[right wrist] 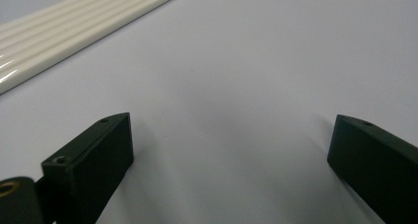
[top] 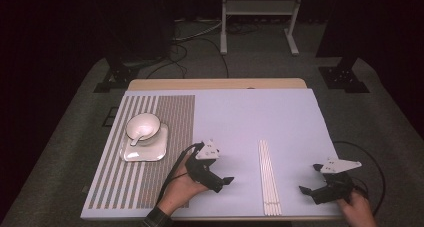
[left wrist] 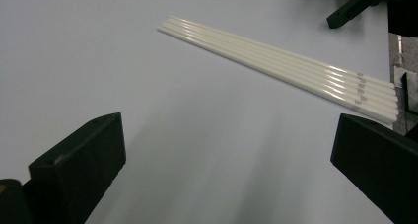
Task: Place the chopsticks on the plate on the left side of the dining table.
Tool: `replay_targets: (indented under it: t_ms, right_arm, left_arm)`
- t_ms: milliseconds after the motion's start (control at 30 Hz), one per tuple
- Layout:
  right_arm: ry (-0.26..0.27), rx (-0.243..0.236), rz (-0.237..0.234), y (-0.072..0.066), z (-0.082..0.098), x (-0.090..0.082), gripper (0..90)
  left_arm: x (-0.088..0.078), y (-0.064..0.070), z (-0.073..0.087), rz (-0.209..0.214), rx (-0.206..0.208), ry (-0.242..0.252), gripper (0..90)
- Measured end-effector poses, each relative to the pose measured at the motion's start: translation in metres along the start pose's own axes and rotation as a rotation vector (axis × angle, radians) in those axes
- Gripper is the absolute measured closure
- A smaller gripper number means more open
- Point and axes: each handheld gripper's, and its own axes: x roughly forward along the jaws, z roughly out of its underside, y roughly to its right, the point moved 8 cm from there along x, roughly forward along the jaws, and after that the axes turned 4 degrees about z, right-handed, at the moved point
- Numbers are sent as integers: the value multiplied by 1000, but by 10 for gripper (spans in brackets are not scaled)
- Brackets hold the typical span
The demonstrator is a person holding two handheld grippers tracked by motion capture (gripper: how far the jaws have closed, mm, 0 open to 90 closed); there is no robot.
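Bowl [top: 143,126] and plate [top: 145,146] far left; we hold left gripper [top: 224,179] and right gripper [top: 311,179] wide open, empty; chopsticks [top: 268,177] between them.

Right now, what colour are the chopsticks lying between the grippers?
Cream white chopsticks, clearest in the left gripper view.

Both grippers hover low near the table's front edge, jaws wide apart: left gripper [top: 220,179] centre-left, right gripper [top: 311,178] far right.

The high view looks forward and down over the table [top: 280,112]; both gripper views skim low, sharing the chopsticks [left wrist: 281,66].
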Motion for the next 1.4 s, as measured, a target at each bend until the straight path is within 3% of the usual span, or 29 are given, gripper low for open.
replay_targets:
  t_ms: [467, 1400]
  right_arm:
    - [0, 0, 0, 0, 0, 0, 22]
    - [1, 0, 0, 0, 0, 0, 22]
  left_arm:
    - [20, 10, -8, 28, 13, -12, 0]
    - [77, 48, -16, 114, 56, -59, 0]
